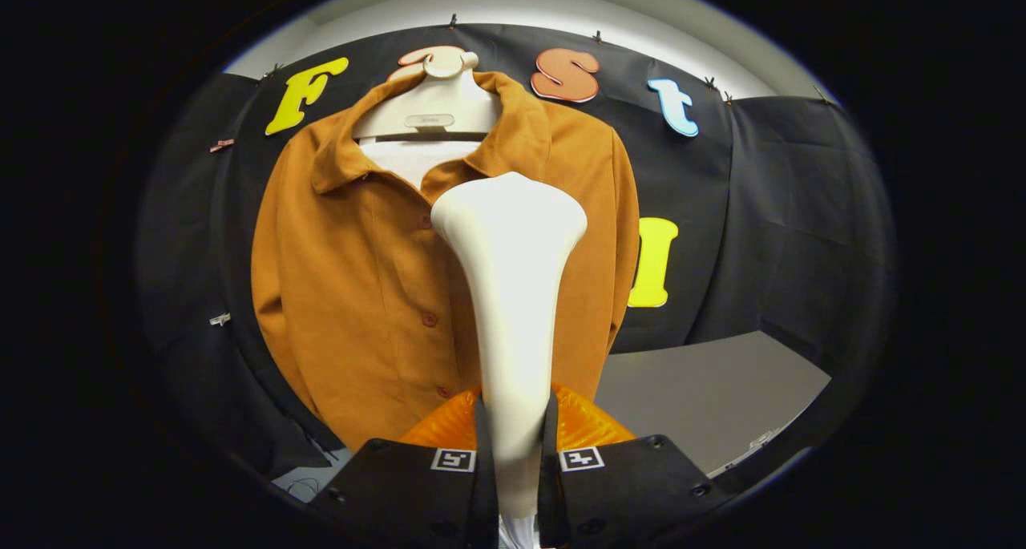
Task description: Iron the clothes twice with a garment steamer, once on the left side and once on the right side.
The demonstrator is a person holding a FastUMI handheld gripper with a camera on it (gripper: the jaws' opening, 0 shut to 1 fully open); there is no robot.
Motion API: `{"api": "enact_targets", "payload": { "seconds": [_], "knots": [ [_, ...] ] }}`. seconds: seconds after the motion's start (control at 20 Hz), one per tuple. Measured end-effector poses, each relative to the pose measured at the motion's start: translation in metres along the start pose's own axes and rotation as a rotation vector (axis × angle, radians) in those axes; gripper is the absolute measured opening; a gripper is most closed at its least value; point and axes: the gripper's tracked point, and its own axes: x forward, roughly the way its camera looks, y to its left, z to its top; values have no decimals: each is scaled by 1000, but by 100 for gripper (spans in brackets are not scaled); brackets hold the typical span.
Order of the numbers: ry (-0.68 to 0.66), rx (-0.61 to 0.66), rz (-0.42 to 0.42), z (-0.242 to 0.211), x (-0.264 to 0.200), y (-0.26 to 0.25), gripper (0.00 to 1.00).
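Steamer [510,292] is gripped by its neck between gripper [517,453] fingers, head held upright before shirt [361,292] w/ buttons.

1 shirt [361,292], 1 steamer [513,292], 1 hanger [437,104], 3 shirt buttons visible, 1 tool [517,461] w/ 2 fingers clamping steamer.

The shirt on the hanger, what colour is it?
The shirt is a plain rusty orange-brown with matching buttons, seen best in the gripper view.
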Motion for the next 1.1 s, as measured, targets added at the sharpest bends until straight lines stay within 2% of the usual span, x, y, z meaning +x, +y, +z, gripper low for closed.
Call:
{"api": "enact_targets", "payload": {
  "seconds": [0.25,0.55,1.1],
  "knots": [
    [11,-30,-1,-17,21,5,23],
    [13,-35,1,-34,23,4,23],
    [84,-37,6,-108,24,4,23]
  ]
}}
